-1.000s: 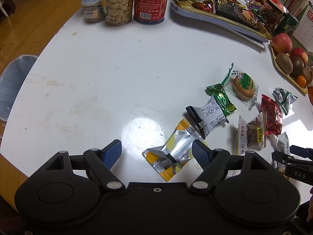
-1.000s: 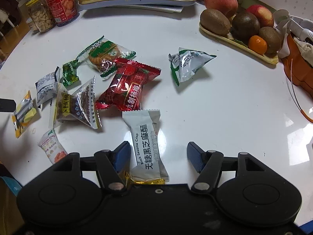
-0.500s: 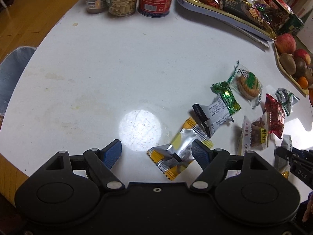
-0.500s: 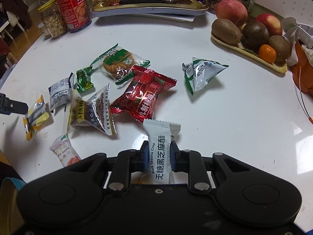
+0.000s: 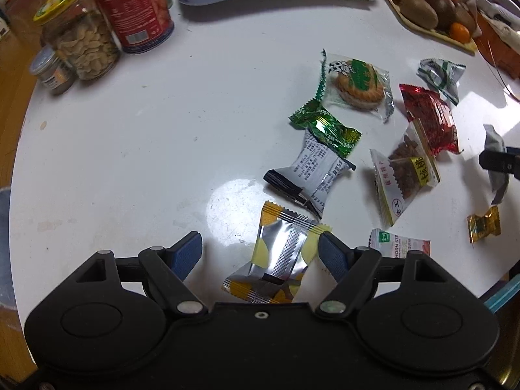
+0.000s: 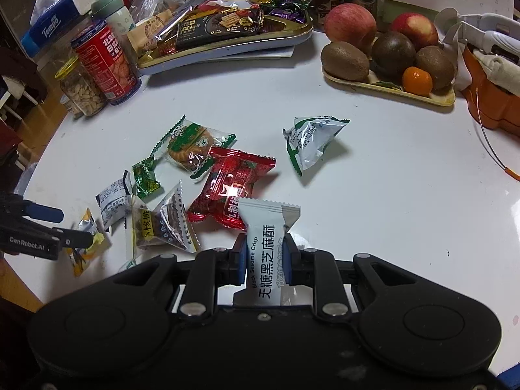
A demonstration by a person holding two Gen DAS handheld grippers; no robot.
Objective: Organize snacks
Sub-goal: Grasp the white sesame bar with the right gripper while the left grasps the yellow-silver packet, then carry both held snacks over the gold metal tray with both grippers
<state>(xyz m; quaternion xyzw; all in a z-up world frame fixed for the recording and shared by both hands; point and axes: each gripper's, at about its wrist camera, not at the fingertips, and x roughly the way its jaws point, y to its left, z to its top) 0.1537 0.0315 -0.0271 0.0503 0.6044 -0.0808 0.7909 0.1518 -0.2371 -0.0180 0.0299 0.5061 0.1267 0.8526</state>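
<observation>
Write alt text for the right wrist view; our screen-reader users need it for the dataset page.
The right gripper is shut on a white Black Sesame Crisp packet, above a white table. Loose wrapped snacks lie ahead, among them a red packet and a biscuit pack. Farther back are a gold snack tray and a fruit plate.
</observation>
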